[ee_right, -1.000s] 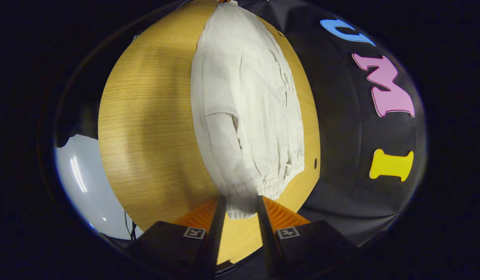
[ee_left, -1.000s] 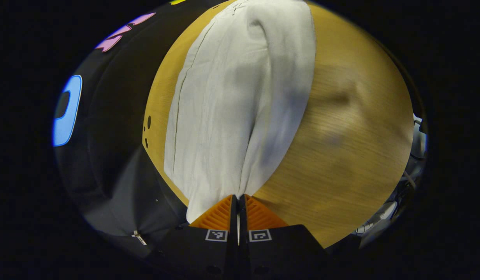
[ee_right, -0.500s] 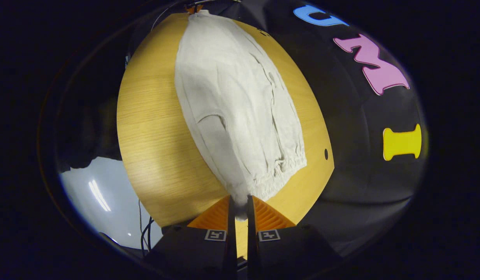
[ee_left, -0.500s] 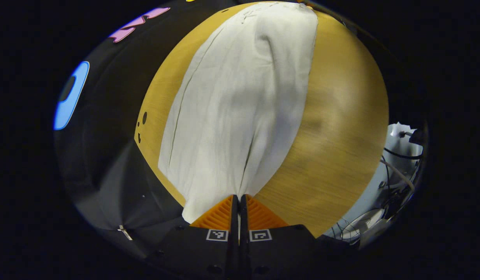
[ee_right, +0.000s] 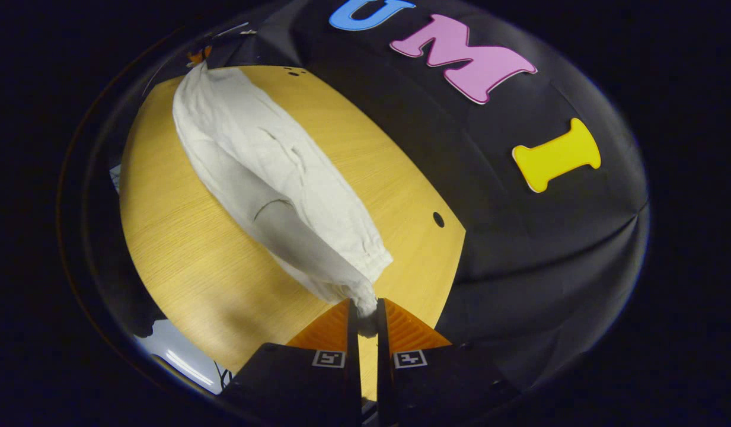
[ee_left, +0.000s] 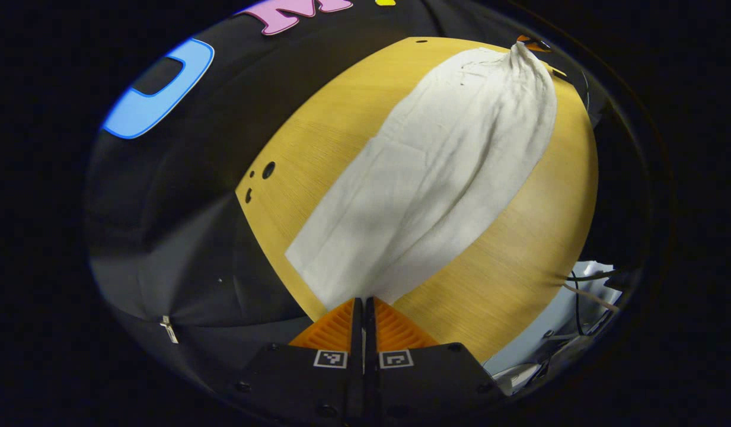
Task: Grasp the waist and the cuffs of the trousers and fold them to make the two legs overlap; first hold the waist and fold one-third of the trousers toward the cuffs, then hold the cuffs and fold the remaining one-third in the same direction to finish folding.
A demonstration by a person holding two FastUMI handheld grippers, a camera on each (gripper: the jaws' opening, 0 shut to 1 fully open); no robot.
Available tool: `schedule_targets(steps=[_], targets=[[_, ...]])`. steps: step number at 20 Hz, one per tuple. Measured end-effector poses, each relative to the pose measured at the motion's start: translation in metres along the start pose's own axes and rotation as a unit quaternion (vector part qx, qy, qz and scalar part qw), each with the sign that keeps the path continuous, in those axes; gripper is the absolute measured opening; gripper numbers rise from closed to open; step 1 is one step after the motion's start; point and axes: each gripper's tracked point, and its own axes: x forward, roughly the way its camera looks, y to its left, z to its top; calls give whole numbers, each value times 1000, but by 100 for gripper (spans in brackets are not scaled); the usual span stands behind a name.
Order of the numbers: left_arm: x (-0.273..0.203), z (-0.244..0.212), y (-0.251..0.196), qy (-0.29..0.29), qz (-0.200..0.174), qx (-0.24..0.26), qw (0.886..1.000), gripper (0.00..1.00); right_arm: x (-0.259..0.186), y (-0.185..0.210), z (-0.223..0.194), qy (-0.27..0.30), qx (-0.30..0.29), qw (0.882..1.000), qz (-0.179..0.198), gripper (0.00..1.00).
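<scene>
White trousers stretch across a round wooden table. My left gripper is shut on the cuff end, and that edge is lifted off the wood. In the right gripper view the trousers run away toward the far rim, and my right gripper is shut on the gathered waistband corner, held above the table. At the far end of each view a bit of the other gripper pinches the cloth. The near long edge hangs raised between both grips.
Small holes pierce the table near its rim, one hole by the waistband. The black booth cloth hangs close behind the table. Cables and pale floor lie beyond the table's other side.
My right gripper closed on the waistband a second ago. Both grippers have since lifted and swung toward the booth wall, carrying the trousers' edge up and over.
</scene>
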Motion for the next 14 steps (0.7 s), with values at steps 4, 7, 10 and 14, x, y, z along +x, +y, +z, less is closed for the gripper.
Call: schedule_targets(steps=[4, 7, 10, 14], targets=[[27, 19, 32, 21, 24, -24, 999, 6, 40, -33, 23, -2, 22, 999, -27, 14], [49, 30, 51, 37, 39, -35, 998, 6, 73, -41, 28, 11, 10, 999, -29, 14], [68, 24, 59, 69, 39, -35, 996, 5, 101, -41, 16, 36, 23, 999, -22, 15], [94, 13, 53, 93, 24, -51, 994, 5, 126, -32, 4, 60, 44, 997, -13, 14]])
